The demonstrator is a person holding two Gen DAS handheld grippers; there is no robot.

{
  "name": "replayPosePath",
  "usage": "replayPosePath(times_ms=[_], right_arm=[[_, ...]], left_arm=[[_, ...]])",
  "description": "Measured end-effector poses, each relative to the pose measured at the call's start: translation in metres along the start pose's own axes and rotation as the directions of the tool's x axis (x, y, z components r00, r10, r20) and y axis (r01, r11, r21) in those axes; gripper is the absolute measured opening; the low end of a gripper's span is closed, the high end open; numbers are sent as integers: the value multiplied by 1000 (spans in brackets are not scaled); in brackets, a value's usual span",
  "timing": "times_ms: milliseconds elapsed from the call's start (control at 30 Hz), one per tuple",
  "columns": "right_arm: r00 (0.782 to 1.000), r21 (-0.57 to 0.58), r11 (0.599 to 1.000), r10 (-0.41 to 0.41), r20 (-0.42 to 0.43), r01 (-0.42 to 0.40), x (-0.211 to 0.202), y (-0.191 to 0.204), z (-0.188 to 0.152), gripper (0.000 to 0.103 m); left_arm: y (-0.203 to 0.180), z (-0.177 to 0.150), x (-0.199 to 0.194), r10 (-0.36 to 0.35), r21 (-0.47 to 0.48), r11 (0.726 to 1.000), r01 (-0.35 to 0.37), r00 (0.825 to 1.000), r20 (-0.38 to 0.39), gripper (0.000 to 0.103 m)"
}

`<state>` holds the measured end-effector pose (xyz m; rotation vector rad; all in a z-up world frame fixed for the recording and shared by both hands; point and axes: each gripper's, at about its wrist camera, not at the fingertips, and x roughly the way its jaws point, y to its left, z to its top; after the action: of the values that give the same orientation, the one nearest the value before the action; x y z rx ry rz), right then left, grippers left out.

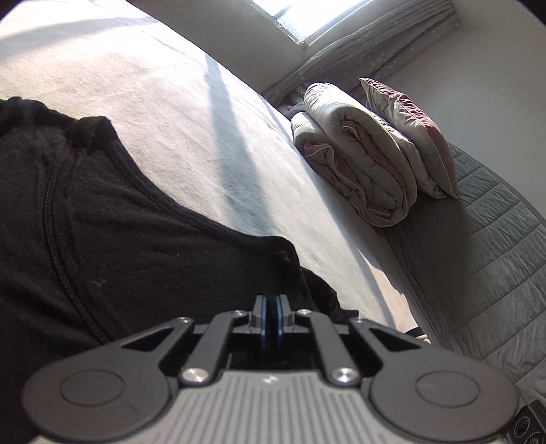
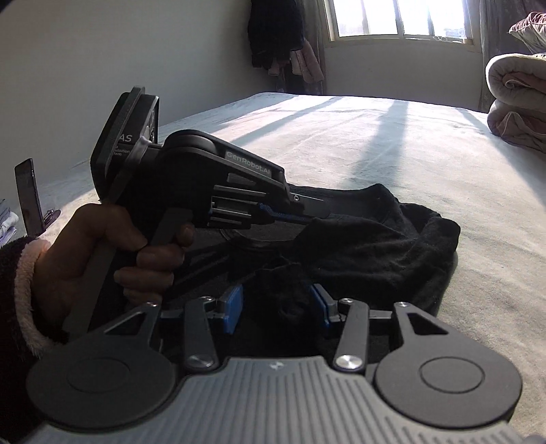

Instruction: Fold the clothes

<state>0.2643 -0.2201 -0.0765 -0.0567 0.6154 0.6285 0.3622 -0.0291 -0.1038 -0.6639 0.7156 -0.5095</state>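
while i look out through both wrist cameras, the biggest thing before me is the bed (image 2: 375, 143), covered in a pale sheet with bands of window light and shadow across it. the window (image 2: 399, 17) sits in the far wall, with a patterned curtain (image 1: 385, 44) beside it. at the far side of the bed a rolled quilt (image 1: 355, 157) lies with a pillow (image 1: 416, 136) leaning against it, and next to them runs a grey quilted cover (image 1: 488, 246). dark clothes (image 2: 276, 30) hang in the room's corner by the window.

the black garment (image 2: 368, 252) lies bunched on the sheet, close in front of both cameras, with a stitched seam curving across it in the left view.

my left tongs (image 1: 272, 307) are clenched, the blue pads nearly together with a fold of black cloth pinched between them at the garment's near edge. in the right view that same tool is seen from the side, gripped by a hand (image 2: 102, 252) in a fuzzy cuffed sleeve (image 2: 24, 300), its tips reaching onto the garment.

my right tongs (image 2: 278, 304) stand parted, the blue pads either side of a dark bunch of the garment; i cannot tell whether the pads touch it.

a dark phone (image 2: 29, 196) stands upright on a small stand at the left edge of the bed.
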Motion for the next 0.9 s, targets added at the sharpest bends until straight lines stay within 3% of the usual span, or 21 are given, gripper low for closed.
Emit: replayPosePath(times_ms=[100,167,267,333,433,633,900], right_arm=[[1000,-15,1000,-4,16,4,2,2,0,48],[999,-24,1000,1,38,0,2,5,0,48],[999,-62,998,-11,32,13,7,11,0,41],[1000,-93,995,-30,11,31,13,15,-1,29],[999,-81,996,-38,27,40,12,10,1,10],[992,-2,1000,-21,122,22,-12,-13,7,8],[987,26,999,23,157,-27,-18,-13,10,8]], left_arm=[[6,3,3,-33,-31,999,32,999,-23,7],[5,4,2,-45,-27,999,45,999,-19,29],[4,6,2,-45,-26,999,45,999,-11,34],[3,5,5,-41,-29,999,41,999,-5,30],[-3,3,4,-21,18,1000,20,1000,15,0],[-17,8,-16,-47,80,996,39,993,104,0],[-17,13,-26,32,119,992,-47,992,124,0]])
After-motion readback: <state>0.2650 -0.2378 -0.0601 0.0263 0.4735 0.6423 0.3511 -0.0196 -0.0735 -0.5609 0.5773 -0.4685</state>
